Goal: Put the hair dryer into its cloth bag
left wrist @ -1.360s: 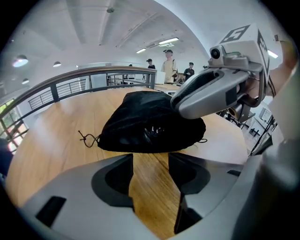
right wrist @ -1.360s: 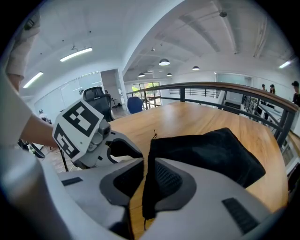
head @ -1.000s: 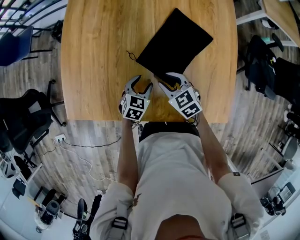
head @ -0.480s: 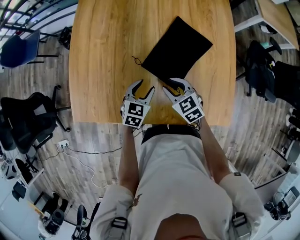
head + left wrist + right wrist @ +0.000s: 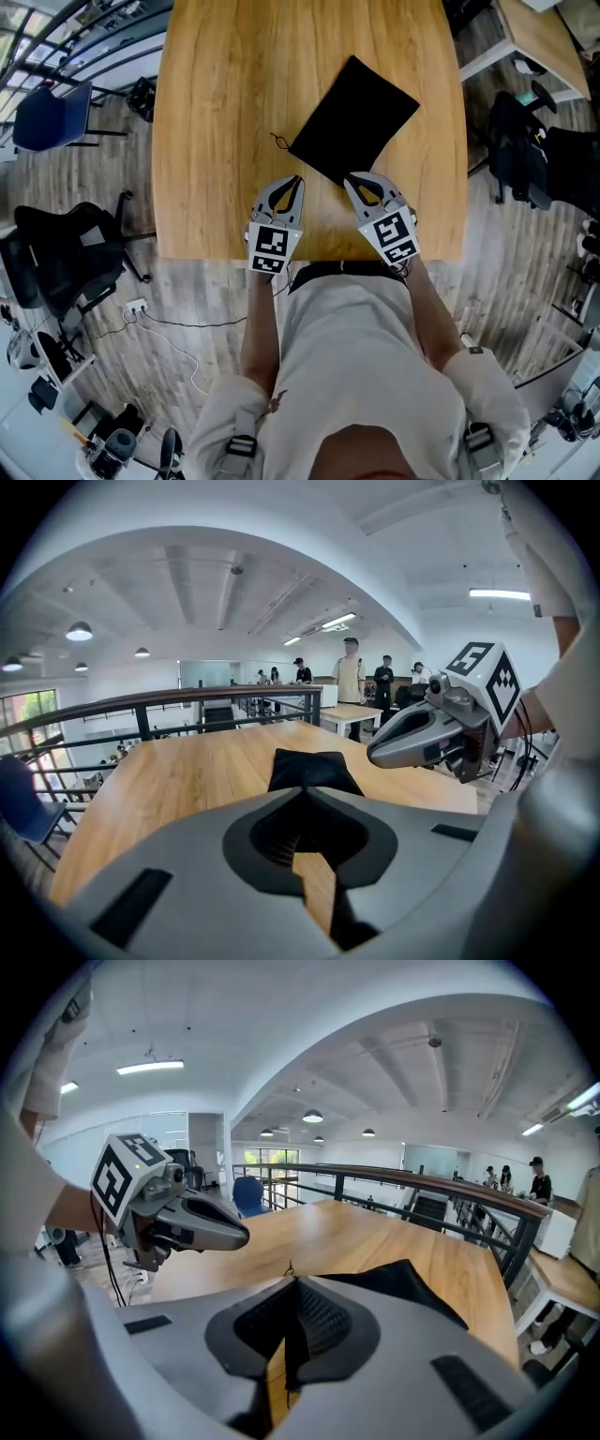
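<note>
A flat black cloth bag [image 5: 354, 120] lies slantwise on the wooden table [image 5: 216, 112], its drawstring [image 5: 278, 141] trailing off the near left corner. No hair dryer shows in any view. My left gripper [image 5: 295, 180] hangs above the table's near edge, just left of the bag's near corner. Its jaws have just been closing and now stand shut with nothing between them. My right gripper [image 5: 349, 180] hovers at the bag's near corner, likewise just closed and shut on nothing. In the left gripper view the bag [image 5: 314, 769] lies ahead beyond the shut tips [image 5: 302, 791], with the right gripper [image 5: 375, 755] alongside.
The table's near edge [image 5: 309, 258] runs just under both grippers. A blue chair [image 5: 47, 117] and a black chair [image 5: 56, 253] stand on the floor at left, bags and another desk [image 5: 534, 37] at right. A railing [image 5: 422, 1185] and distant people [image 5: 352, 672] lie beyond the table.
Both grippers' jaws went from wide open to shut on nothing. Both grippers rose off the table near the bag's near corner. The bag has not moved.
</note>
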`<state>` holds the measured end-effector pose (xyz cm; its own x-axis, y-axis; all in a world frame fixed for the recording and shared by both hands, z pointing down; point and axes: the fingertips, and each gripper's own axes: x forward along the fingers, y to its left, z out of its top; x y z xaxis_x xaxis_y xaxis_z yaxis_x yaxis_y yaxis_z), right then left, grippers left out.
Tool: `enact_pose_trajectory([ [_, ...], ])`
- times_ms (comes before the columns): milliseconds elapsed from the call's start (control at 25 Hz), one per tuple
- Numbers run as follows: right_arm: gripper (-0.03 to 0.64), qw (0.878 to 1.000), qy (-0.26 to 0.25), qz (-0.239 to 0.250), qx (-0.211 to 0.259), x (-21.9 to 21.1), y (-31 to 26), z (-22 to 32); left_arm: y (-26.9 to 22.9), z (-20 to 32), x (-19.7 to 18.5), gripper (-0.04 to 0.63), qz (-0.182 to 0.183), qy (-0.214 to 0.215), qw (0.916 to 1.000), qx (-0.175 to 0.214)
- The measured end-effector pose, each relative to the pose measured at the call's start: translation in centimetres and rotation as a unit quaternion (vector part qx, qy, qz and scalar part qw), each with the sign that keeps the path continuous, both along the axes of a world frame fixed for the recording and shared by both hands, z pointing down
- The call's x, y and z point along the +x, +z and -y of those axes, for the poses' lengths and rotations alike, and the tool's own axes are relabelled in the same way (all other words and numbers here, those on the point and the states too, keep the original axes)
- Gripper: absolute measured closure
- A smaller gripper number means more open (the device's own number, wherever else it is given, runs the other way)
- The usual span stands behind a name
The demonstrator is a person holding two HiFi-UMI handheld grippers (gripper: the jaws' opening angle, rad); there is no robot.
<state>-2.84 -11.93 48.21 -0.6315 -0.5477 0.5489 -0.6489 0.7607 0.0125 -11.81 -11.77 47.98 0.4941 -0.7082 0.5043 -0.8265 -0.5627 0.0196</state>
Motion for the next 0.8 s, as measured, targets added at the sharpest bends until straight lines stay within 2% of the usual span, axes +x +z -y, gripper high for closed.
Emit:
enact_pose_trajectory([
  [120, 0.595, 1.000, 0.000, 0.005, 0.002, 0.6, -0.8, -0.4, -0.7, -0.5, 0.3, 0.575, -0.006, -0.001, 1.0000, 0.003],
  [320, 0.597, 1.000, 0.005, 0.006, -0.011, 1.2, -0.7, -1.5, -0.4, -1.9, 0.3, 0.577, -0.018, -0.006, 0.9997, -0.014],
  [800, 0.597, 1.000, 0.007, 0.007, -0.024, 1.5, -0.3, -2.5, 0.5, -3.0, 0.7, 0.577, -0.024, -0.004, 0.9992, -0.031],
])
